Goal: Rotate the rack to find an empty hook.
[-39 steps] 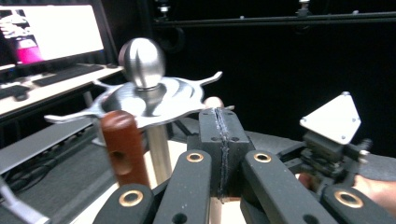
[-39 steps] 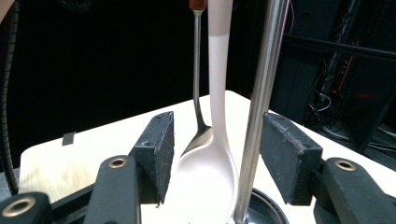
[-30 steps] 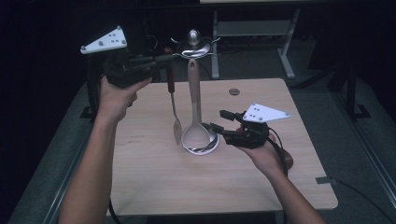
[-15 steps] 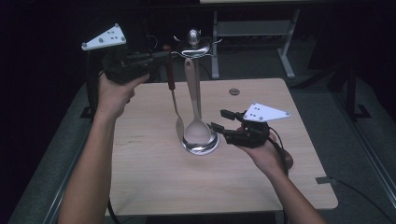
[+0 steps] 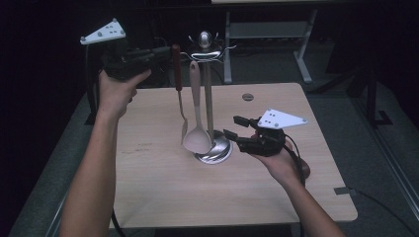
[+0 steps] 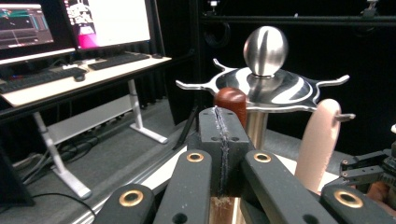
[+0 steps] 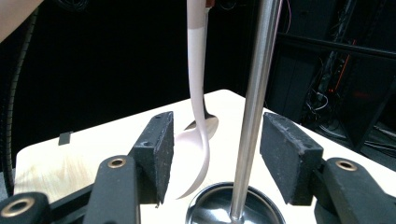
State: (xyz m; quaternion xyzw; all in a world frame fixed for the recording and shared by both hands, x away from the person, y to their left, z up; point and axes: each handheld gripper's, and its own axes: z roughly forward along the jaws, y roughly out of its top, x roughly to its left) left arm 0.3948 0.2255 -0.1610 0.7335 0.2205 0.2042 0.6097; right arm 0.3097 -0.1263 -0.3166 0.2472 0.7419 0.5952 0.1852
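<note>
A chrome utensil stand [image 5: 209,98] with a ball top [image 6: 265,44] stands mid-table on its round base [image 5: 216,152]. A pale pink ladle [image 5: 197,140] hangs from one hook, its bowl near the base. My left gripper [image 5: 167,52] is held high by the hooks, shut on the red-brown handle [image 5: 175,61] of a slim metal utensil that hangs down beside the ladle. That handle's end [image 6: 230,99] pokes up behind the closed jaws [image 6: 219,116]. My right gripper [image 5: 231,126] is low beside the base and open. The stand's pole [image 7: 252,93] and the ladle [image 7: 198,84] lie between its pads, which touch neither.
The wooden table [image 5: 296,187] has a round grommet [image 5: 247,97] at the back and a tape patch [image 5: 346,191] at the right edge. A metal desk frame [image 5: 301,44] stands behind it. A desk with monitors and a keyboard [image 6: 116,59] shows in the left gripper view.
My left hand has carried the red-handled utensil slightly up and left in the picture, a little away from the stand's pole. The right gripper has stayed where it was.
</note>
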